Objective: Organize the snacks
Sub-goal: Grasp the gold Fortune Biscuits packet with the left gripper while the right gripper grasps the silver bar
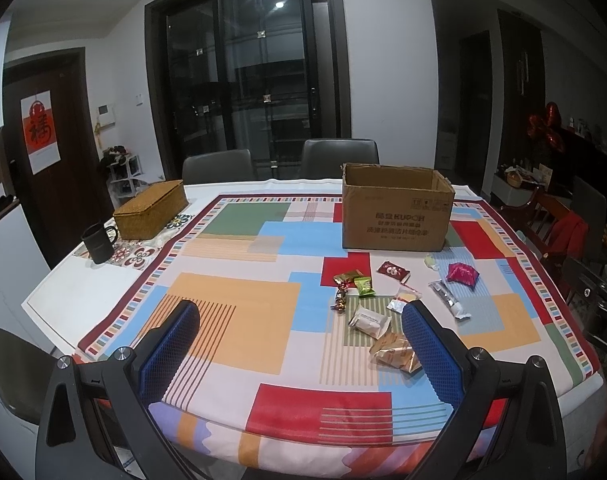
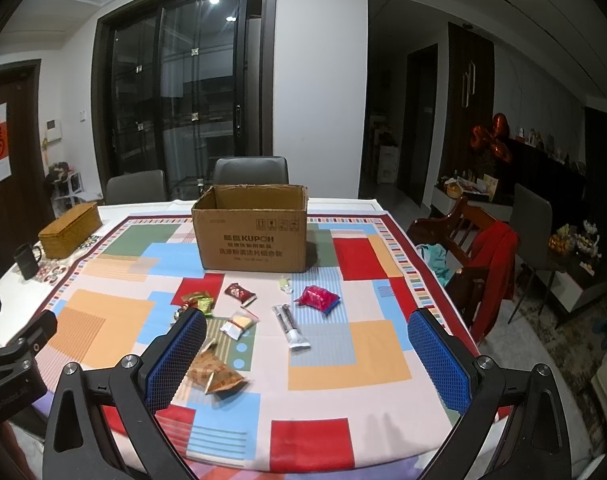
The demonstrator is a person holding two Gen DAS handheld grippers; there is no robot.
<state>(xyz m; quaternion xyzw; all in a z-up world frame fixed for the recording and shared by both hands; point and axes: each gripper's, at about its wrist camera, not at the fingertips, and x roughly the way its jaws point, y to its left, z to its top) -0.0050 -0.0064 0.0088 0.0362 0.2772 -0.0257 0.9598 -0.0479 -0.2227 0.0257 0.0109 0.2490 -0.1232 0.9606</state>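
Several wrapped snacks lie scattered on the patterned tablecloth in front of an open cardboard box (image 1: 397, 210) (image 2: 253, 230). Among them are a pink bag (image 1: 462, 274) (image 2: 318, 299), a long silver packet (image 1: 449, 299) (image 2: 290, 326), a dark red packet (image 1: 393, 271) (image 2: 239, 293), a green packet (image 1: 364, 286) (image 2: 204, 305) and a brown bag (image 1: 393, 354) (image 2: 215, 372). My left gripper (image 1: 301, 350) hovers open above the near table edge, left of the snacks. My right gripper (image 2: 307, 360) is open too, above the near right part of the table, its left finger over the brown bag.
A woven basket (image 1: 149, 210) (image 2: 69, 230) and a black mug (image 1: 98, 242) (image 2: 25, 266) stand at the far left. Grey chairs (image 1: 339, 158) (image 2: 249, 170) line the far side. A wooden chair with red cloth (image 2: 481, 264) stands right of the table.
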